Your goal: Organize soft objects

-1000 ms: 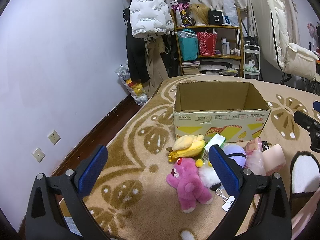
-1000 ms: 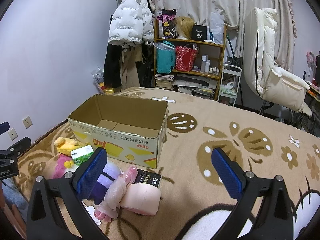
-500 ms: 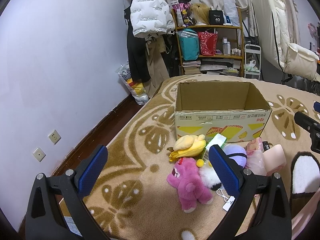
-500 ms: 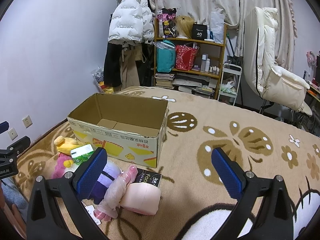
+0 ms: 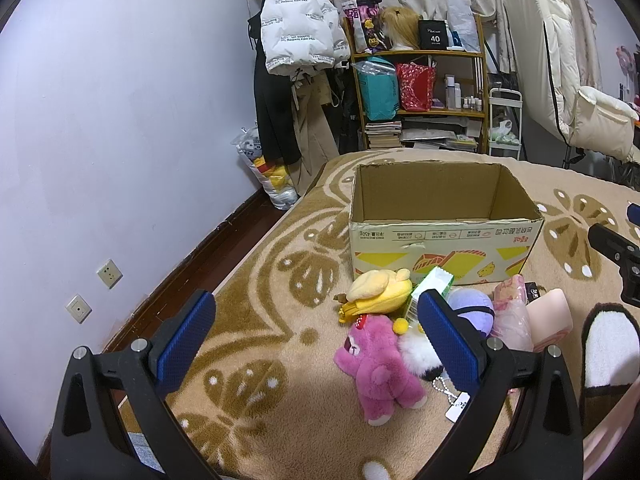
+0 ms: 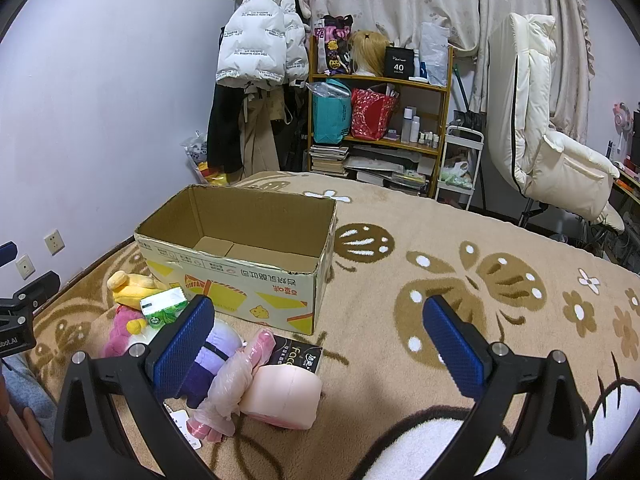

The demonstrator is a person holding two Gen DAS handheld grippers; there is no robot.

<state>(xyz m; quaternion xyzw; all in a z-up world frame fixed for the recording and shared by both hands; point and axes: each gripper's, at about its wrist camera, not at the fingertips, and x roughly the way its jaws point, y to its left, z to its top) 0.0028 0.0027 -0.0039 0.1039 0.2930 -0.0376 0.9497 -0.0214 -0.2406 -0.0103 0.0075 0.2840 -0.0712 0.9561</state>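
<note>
Left wrist view shows the left gripper [image 5: 316, 336] with fingers spread wide, empty, above the carpet [image 5: 256, 304]. Pink plush [image 5: 376, 356] and yellow plush [image 5: 378, 294] lie just before the open cardboard box [image 5: 440, 240]. Right gripper [image 6: 318, 340] likewise gapes wide, holding nothing.

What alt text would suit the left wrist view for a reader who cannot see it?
An open, empty-handed left gripper with blue-padded fingers hovers over a tan patterned blanket. Ahead, a pink plush bear, yellow plush toy and purple plush ball lie piled before an open cardboard box.
</note>
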